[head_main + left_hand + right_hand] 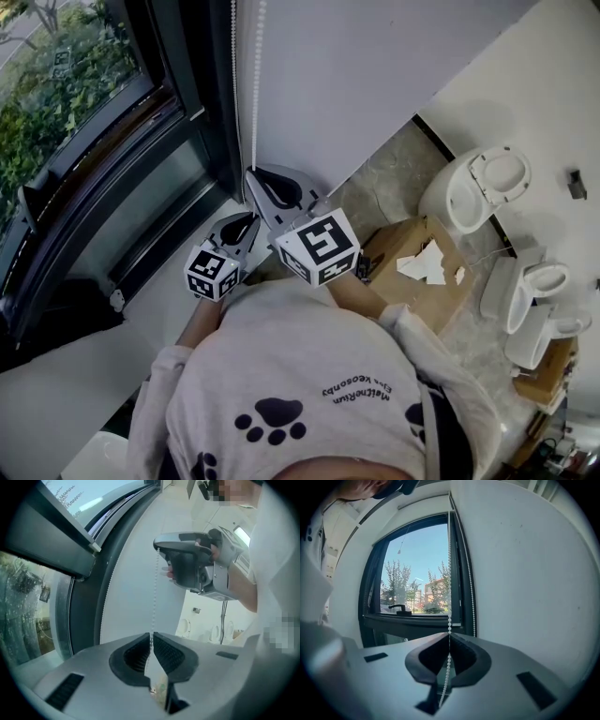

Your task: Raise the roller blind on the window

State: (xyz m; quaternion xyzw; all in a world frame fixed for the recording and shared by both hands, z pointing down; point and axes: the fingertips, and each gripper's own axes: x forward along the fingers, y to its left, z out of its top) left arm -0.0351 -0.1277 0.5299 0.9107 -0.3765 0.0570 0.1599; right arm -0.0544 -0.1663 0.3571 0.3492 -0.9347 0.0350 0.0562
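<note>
While the bead chain [449,573] hangs beside the window [417,569] at centre frame, your left hand-held gripper [151,637] is clamped on it, and your right hand-held gripper [449,637] pinches it further up.

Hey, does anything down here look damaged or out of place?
The cardboard box on the floor has its top torn open, with white packing showing. Several toilets stand on the floor along the wall, like stored stock. The bead chain hangs straight.
</note>
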